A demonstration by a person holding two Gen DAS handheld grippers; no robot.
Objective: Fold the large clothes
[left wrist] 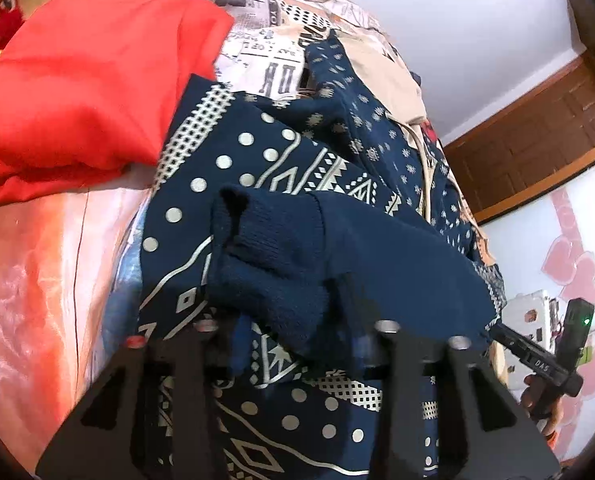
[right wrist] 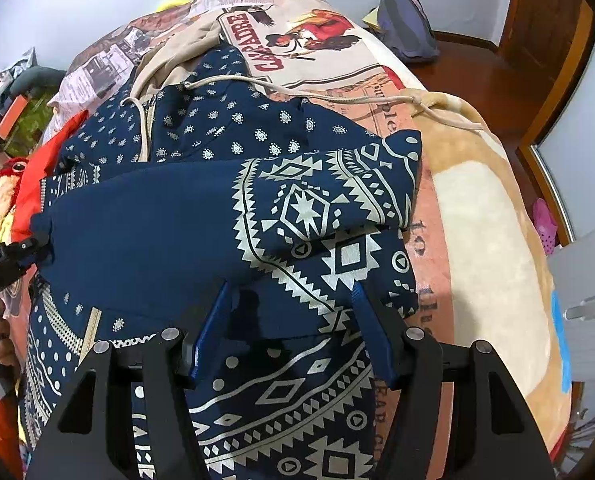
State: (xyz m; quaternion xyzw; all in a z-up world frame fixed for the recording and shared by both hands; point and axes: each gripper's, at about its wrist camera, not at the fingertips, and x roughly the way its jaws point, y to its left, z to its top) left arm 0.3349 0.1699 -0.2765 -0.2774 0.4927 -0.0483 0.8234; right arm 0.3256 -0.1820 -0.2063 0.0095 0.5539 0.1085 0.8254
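A navy hoodie (right wrist: 297, 400) with a white geometric print lies spread on the bed. One sleeve (right wrist: 157, 224) is drawn across its body towards the left. My left gripper (left wrist: 297, 320) is shut on that sleeve's ribbed cuff (left wrist: 265, 264). The bunched cloth hides most of both fingers. In the right wrist view the sleeve end meets the left gripper at the left edge. My right gripper (right wrist: 291, 286) stands open, its blue fingertips (right wrist: 223, 292) set down on the hoodie just below the sleeve, holding nothing.
A folded red garment (left wrist: 85, 92) lies beside the hoodie. A beige hoodie (right wrist: 177, 60) with drawcords lies behind it. The printed blanket (right wrist: 477, 240) drops off at the bed's right edge. A purple bag (right wrist: 409, 24) sits on the wooden floor. A red plush toy (right wrist: 5, 188) lies at the left.
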